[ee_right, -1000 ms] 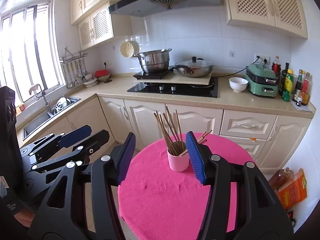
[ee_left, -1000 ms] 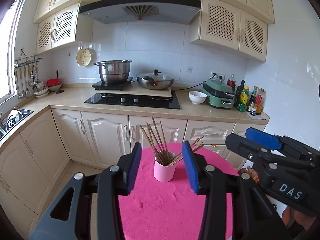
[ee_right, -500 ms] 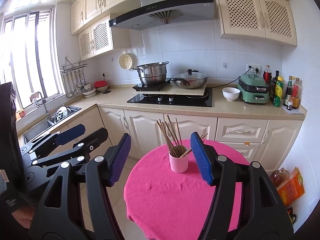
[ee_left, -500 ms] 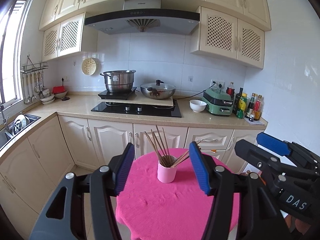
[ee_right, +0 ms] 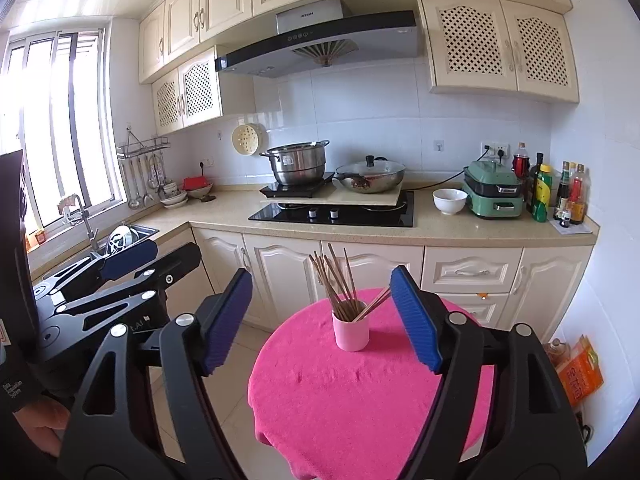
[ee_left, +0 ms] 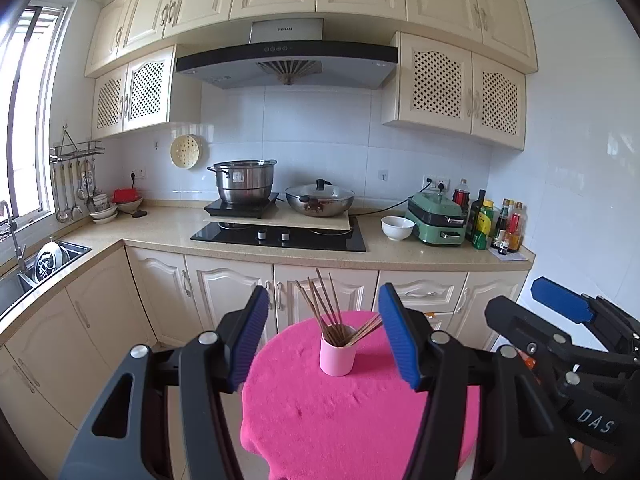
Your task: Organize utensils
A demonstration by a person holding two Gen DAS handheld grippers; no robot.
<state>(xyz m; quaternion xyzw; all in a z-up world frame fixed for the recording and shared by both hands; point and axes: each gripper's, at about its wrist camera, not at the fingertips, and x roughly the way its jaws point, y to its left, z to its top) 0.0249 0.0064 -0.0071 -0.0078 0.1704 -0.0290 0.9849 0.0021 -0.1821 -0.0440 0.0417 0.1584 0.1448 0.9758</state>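
Observation:
A pink cup [ee_left: 337, 355] stands upright on a round table under a pink cloth [ee_left: 340, 412]. Several brown chopsticks [ee_left: 326, 308] stand in it, two leaning right. It also shows in the right wrist view [ee_right: 351, 332] with its chopsticks [ee_right: 336, 280]. My left gripper [ee_left: 324, 340] is open and empty, held back from the cup and above the table. My right gripper [ee_right: 322, 318] is open and empty, also well short of the cup. Each gripper shows in the other's view, the right [ee_left: 560, 320] and the left [ee_right: 120, 264].
Cream cabinets [ee_left: 224, 296] and a counter with a black hob [ee_left: 280, 236], steel pot [ee_left: 244, 180], lidded wok [ee_left: 320, 200], white bowl [ee_left: 397, 227], green cooker [ee_left: 438, 220] and bottles [ee_left: 496, 224] stand behind the table. A sink [ee_right: 120, 236] is at left. An orange package [ee_right: 580, 372] lies on the floor at right.
Both grippers have pulled back and risen away from the cup, which now looks smaller and lower between the fingers. Both jaws have opened wider. The cup and chopsticks have not moved.

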